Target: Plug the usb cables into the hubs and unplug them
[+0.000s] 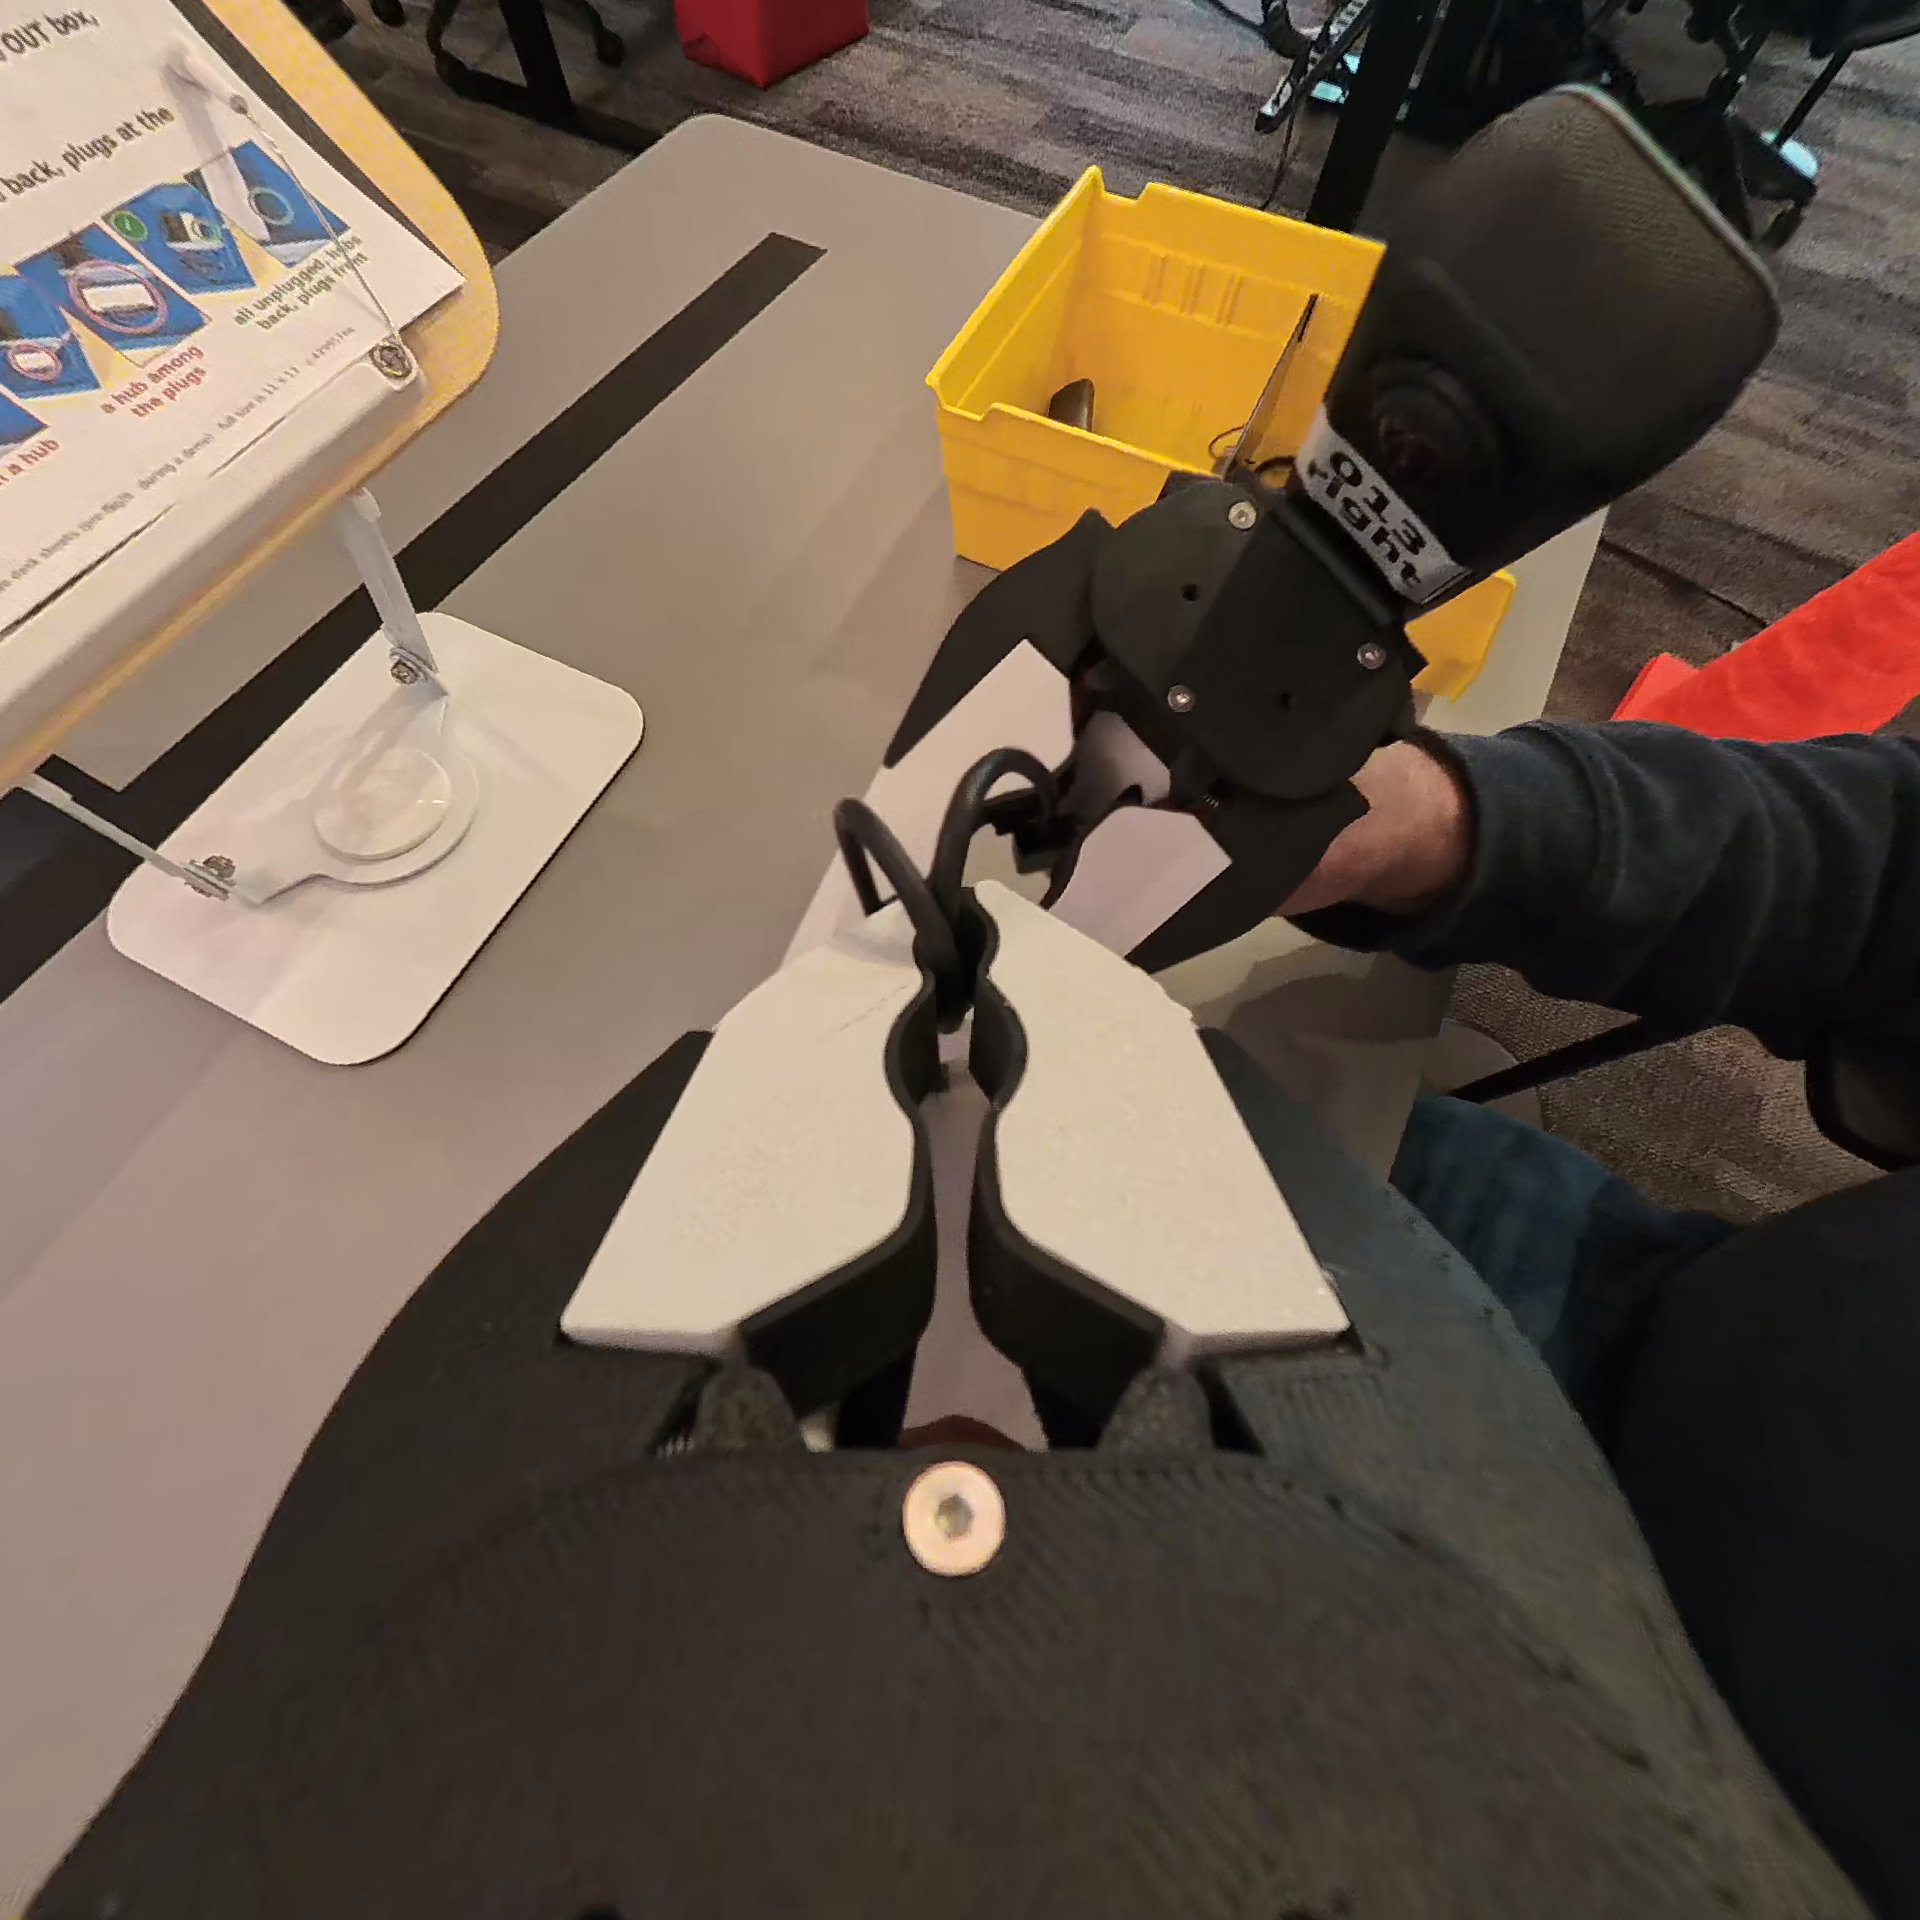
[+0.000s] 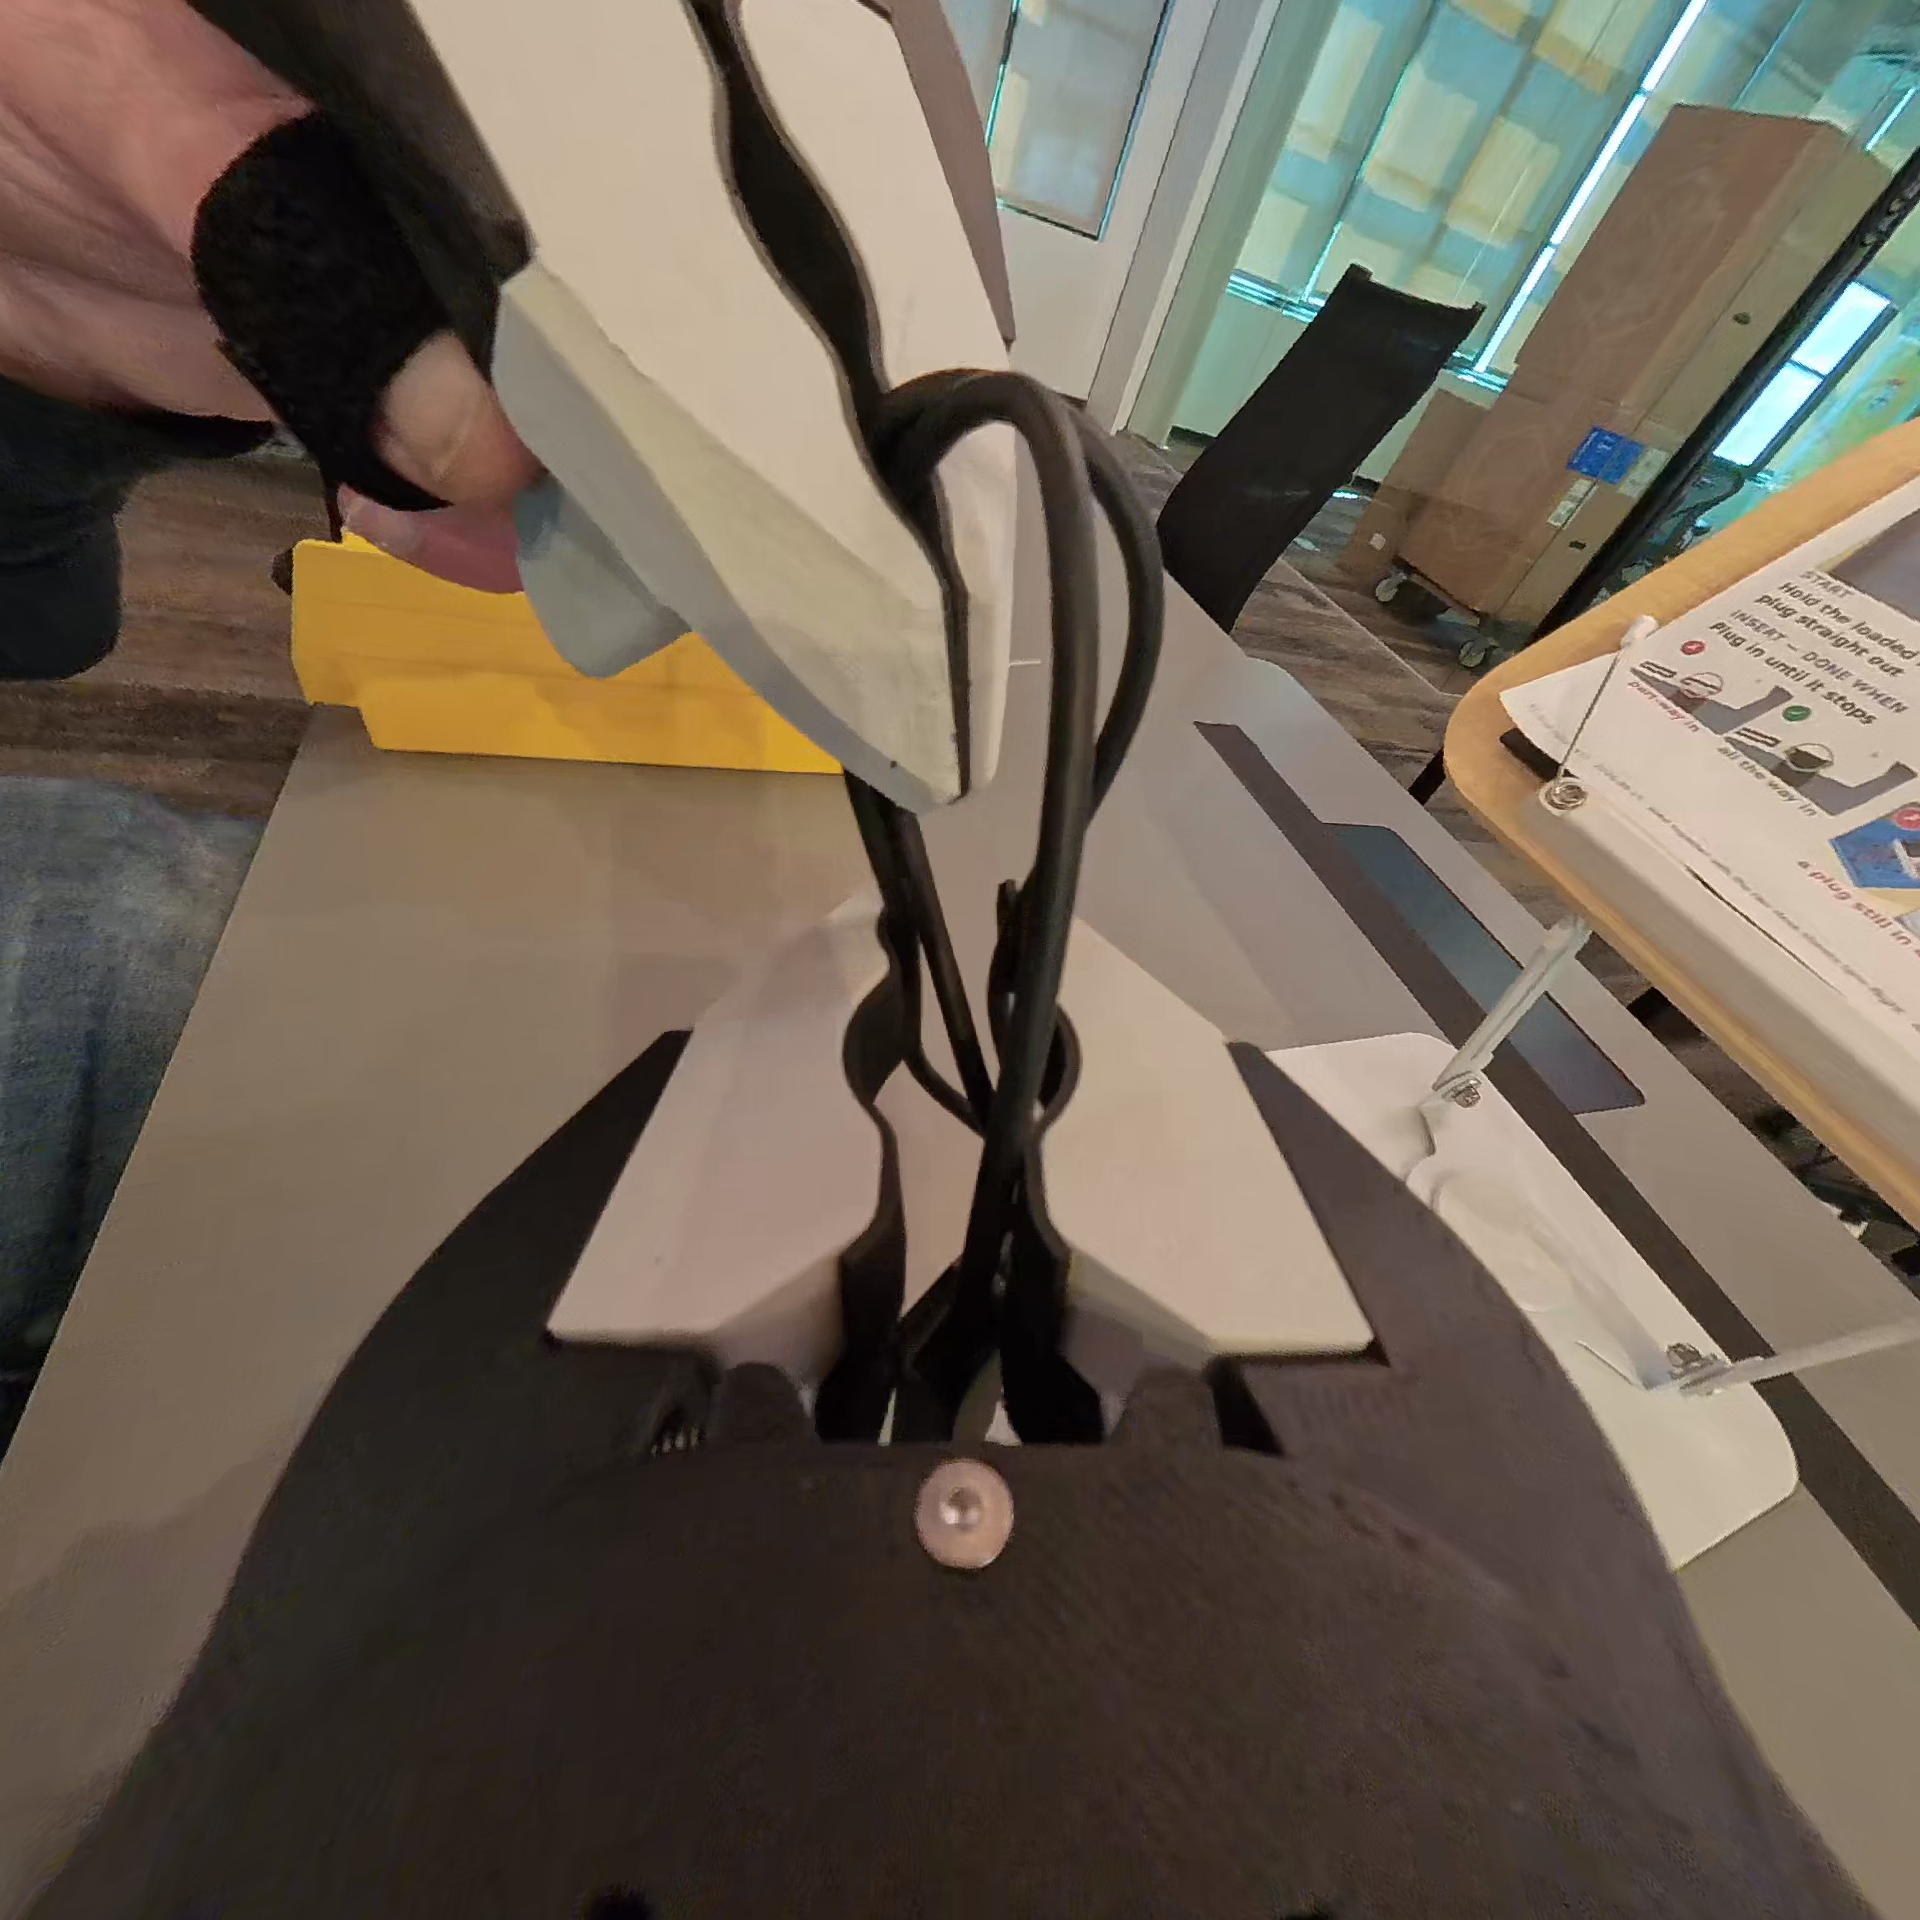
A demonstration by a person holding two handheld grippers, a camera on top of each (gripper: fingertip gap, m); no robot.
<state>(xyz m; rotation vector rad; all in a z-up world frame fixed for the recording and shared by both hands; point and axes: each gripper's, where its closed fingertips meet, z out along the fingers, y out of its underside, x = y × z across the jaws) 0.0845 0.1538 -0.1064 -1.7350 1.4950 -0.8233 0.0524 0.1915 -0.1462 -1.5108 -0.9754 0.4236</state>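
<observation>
A looped bundle of thin black USB cable (image 1: pixel 940 862) is held above the grey counter (image 1: pixel 644 582) between two grippers. The jaws of the left gripper (image 1: pixel 961 951) are seen closed on the top of the loops, while those of the right gripper (image 2: pixel 966 1049) are pinched narrowly around the strands lower down, at about one o'clock from the left one. No hub can be made out; a yellow plastic bin (image 1: pixel 1091 416) stands at one o'clock on the counter, its contents unclear. If the grippers are drawn apart, the coil could be tightened into a knot, or strands could be slipped and dropped, since several are gripped together.
</observation>
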